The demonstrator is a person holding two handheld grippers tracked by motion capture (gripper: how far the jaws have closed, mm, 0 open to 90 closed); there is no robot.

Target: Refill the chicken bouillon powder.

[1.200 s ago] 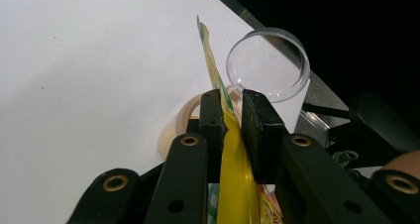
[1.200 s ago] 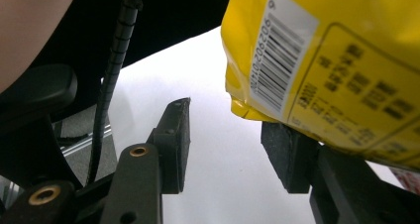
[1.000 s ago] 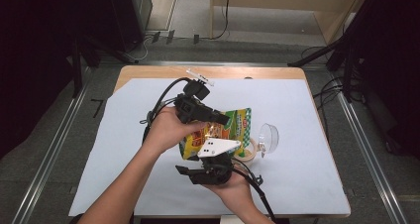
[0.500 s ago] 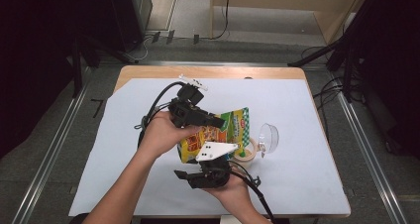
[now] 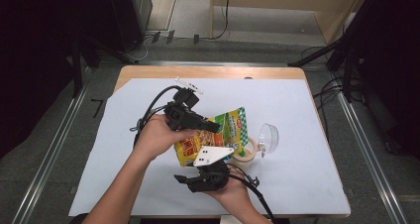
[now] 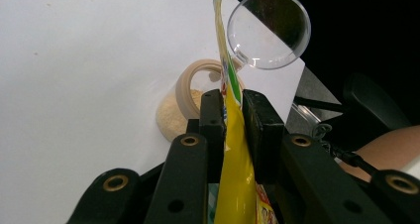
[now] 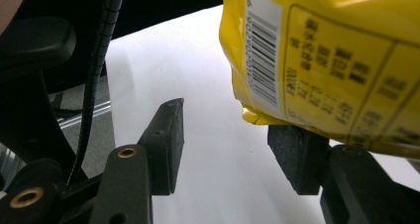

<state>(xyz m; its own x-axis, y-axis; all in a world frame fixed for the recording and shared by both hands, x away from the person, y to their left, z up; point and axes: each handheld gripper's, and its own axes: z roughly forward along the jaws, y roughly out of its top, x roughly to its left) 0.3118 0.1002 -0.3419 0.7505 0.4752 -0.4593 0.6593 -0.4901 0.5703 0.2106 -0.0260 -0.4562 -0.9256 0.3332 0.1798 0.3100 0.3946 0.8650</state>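
Observation:
A yellow and green snack bag hangs over the middle of the table, and my left gripper is shut on its upper edge. In the left gripper view both pads pinch the thin yellow bag. Under the bag's open end sits a tan round container holding pale powder. My right gripper is just below the bag, open. Its jaws have just been opening. In the right gripper view the bag's barcoded bottom corner hangs above the right pad, and nothing sits between the pads.
A clear round lid stands on edge right of the container. White sheet covers the wooden table. A small white piece lies near the far edge. Black cables trail from both grippers.
The left hand with the bag has shifted slightly to the left and nearer. The right hand has kept its place under the bag.

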